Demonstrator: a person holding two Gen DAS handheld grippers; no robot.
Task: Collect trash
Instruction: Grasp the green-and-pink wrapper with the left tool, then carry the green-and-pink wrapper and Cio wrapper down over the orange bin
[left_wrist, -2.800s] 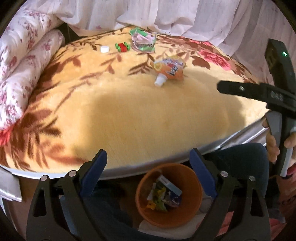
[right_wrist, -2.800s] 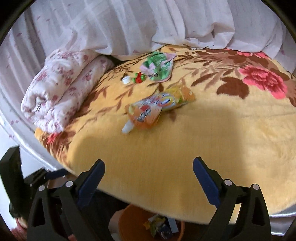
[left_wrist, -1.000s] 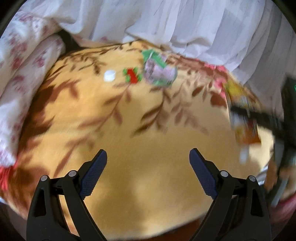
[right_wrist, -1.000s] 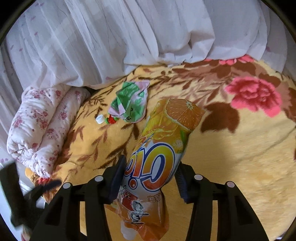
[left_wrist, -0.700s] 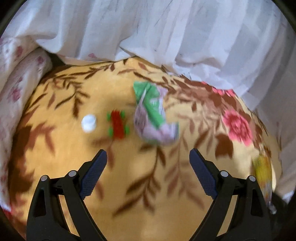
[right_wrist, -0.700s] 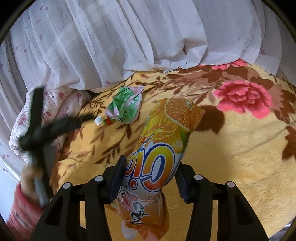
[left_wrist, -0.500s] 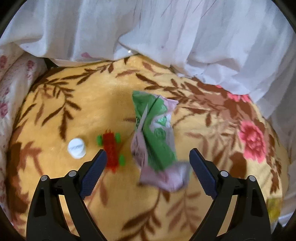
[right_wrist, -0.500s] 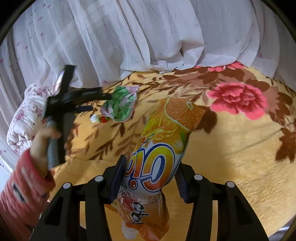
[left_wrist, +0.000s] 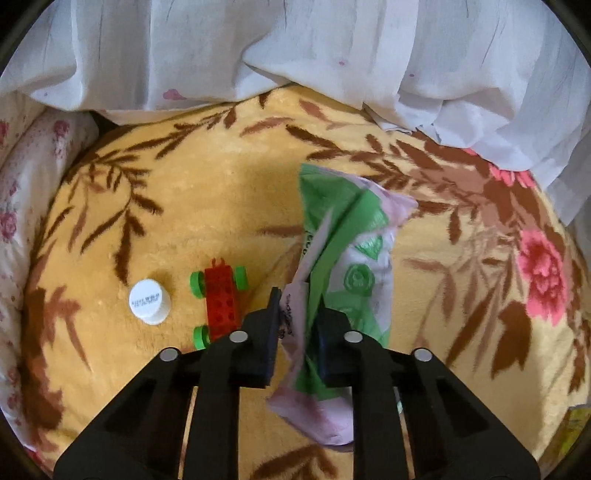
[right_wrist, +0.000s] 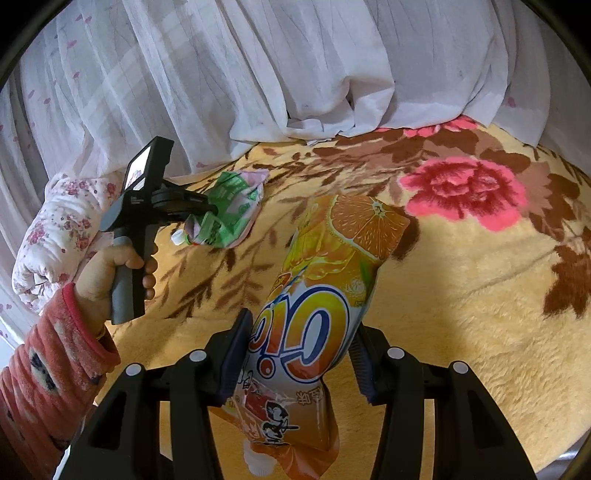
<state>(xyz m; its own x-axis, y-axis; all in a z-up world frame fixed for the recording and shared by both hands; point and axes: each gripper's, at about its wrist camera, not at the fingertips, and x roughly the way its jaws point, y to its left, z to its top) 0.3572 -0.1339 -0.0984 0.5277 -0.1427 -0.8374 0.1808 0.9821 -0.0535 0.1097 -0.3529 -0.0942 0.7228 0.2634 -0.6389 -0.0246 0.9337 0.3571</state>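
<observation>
1. The yellow floral blanket (left_wrist: 221, 206) covers the bed, with the white curtain (left_wrist: 295, 48) behind it.
2. The orange juice pouch (right_wrist: 325, 295) is clamped in the right tongs (right_wrist: 299, 354), raised above the blanket.
3. The green wrapper (left_wrist: 347, 266) lies on the blanket; the left tongs (left_wrist: 297, 325) have just closed on its near edge.
4. The red toy car (left_wrist: 221, 299) sits just left of the wrapper, the white cap (left_wrist: 149, 301) further left.

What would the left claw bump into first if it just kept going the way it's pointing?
Nothing new: the left claw is already shut on the green wrapper. Pushing further would likely press that wrapper into the yellow floral blanket right beneath it, though depth is hard to judge.
</observation>
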